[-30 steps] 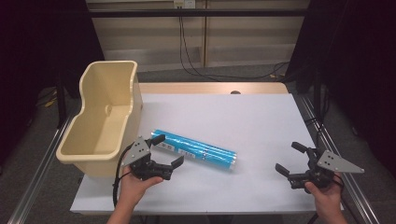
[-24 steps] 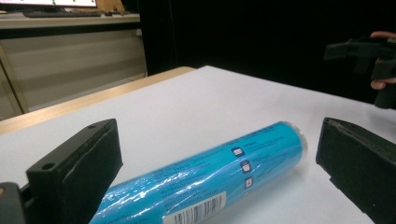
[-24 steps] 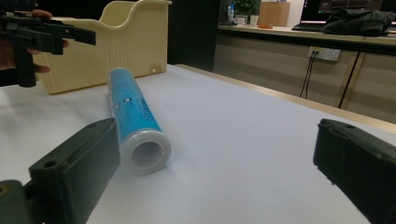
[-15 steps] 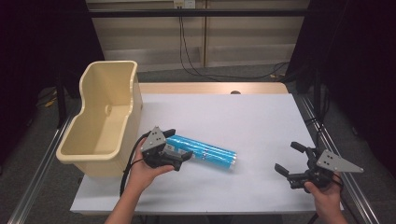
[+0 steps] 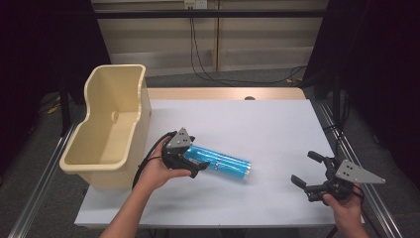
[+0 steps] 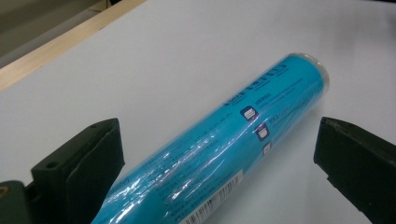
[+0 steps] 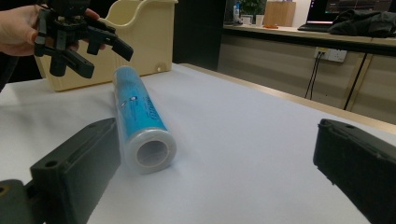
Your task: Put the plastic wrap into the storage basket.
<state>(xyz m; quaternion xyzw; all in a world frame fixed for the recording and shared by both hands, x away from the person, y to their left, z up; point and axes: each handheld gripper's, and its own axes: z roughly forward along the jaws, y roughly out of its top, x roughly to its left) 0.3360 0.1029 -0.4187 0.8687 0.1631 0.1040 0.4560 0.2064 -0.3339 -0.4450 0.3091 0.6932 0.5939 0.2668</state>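
What changed: the left claw [image 5: 194, 167] has slid in from the near-left counter edge over the last second and now sits right over the left end of the blue roll [image 5: 220, 164]. A second ago it was hanging out short of the roll, by the bin's front corner.
Left claw state: wide open. In the left gripper view the two black jaws straddle the blue roll [image 6: 219, 144] with daylight on both sides, so nothing is gripped yet.
Roll location: lying flat on the white counter [image 5: 277, 129], mid-left, just right of the cream bin [image 5: 111, 124], long axis running left to right and slightly toward the person. Hasn't budged.
Right claw: right claw [image 5: 317, 174] parked at the near-right corner, jaws spread, holding nothing, same spot as before. Its camera looks down the roll's open end [image 7: 152, 151].
What it means: looks to me like the reach is done and the squeeze is next, then probably a lift toward the bin.
Watch out: that shrink-wrap looks slippery and it's round, so it could roll out if the jaws close off-centre.
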